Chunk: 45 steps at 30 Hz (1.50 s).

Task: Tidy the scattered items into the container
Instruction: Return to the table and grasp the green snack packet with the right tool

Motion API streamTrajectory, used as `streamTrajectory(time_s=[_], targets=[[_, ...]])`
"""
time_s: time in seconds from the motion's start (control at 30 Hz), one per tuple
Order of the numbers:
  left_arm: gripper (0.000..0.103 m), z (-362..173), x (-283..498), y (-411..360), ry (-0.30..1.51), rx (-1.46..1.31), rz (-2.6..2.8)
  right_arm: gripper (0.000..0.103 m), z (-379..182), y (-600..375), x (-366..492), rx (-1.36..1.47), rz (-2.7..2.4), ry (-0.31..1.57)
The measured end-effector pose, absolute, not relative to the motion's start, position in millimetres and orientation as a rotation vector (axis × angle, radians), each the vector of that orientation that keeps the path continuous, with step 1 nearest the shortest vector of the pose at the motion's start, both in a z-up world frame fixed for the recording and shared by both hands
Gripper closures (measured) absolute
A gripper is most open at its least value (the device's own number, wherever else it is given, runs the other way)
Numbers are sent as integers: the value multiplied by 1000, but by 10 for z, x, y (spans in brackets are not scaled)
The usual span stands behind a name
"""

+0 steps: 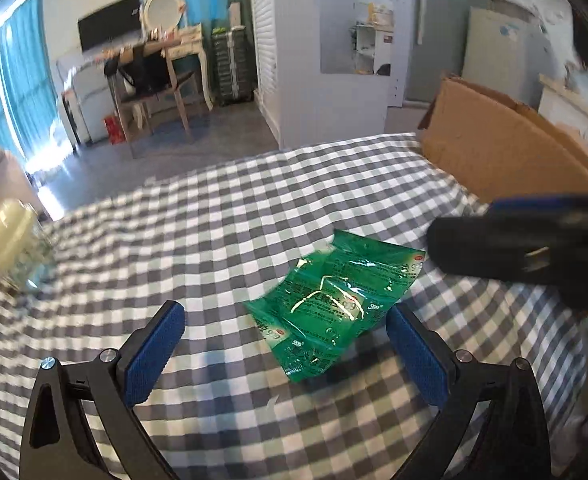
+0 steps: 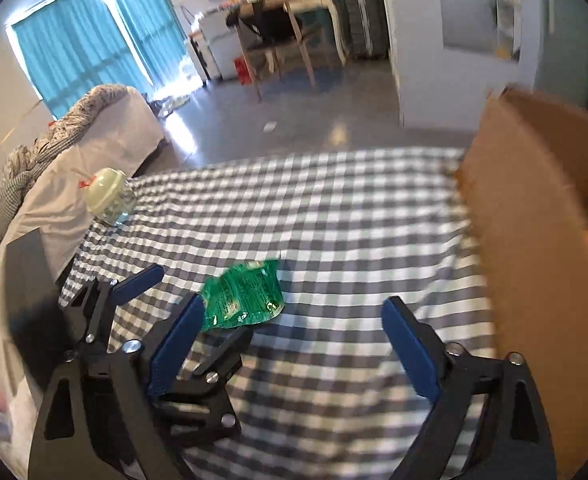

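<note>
The green packet [image 1: 328, 304] lies flat on the checked cloth [image 1: 254, 200], crumpled, glossy, printed with small white text, one corner curling up at its 12 o'clock edge. In the left wrist view it sits between your left gripper [image 1: 286, 344] fingers but off centre — crowding the 3 o'clock pad [image 1: 414, 356], well clear of the 9 o'clock one. The left claw is spread wide and grasps nothing. From the right wrist view the packet [image 2: 244, 298] lies at about 10 o'clock of your right gripper [image 2: 294, 340], whose fingers are likewise released and empty.

Risks, in my judgement:
- The film looks thin and slick. Closing from the present offset would likely catch only an edge, and the packet could slide out or fold away.
- Pressing low to get under it may pinch the cloth with it and drag the cloth along.
- The two grippers are near each other over the same item; the right one shows as a dark blur at 3 o'clock in the left view, so a clash is possible if both close in.

Outward: the cardboard box [image 1: 506, 148] stands at 2 o'clock on the cloth, a flap raised toward you — the carry must clear it. A clear jar with a pale lid [image 2: 108, 196] sits at the cloth's far 10 o'clock corner, not yet tidied.
</note>
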<state>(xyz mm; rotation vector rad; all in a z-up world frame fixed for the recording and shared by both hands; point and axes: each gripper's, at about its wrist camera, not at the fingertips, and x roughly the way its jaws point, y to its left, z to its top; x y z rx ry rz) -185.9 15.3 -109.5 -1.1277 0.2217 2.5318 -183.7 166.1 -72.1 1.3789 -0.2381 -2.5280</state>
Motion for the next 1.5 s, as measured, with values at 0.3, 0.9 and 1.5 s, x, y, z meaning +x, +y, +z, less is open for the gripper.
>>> streamTrajectory(time_s=[0.3, 0.9, 1.5], targets=[[76, -1174, -1955, 145, 162, -1175, 2451, 89, -1114, 1545, -2214, 1477, -2328, -419], [34, -1042, -1864, -63, 144, -1156, 2497, 33, -1005, 1769, -2189, 1381, -2236, -720], [22, -1070, -1966, -127, 202, -1118, 2424, 38, -1226, 1531, -2518, 1444, -2185, -748]])
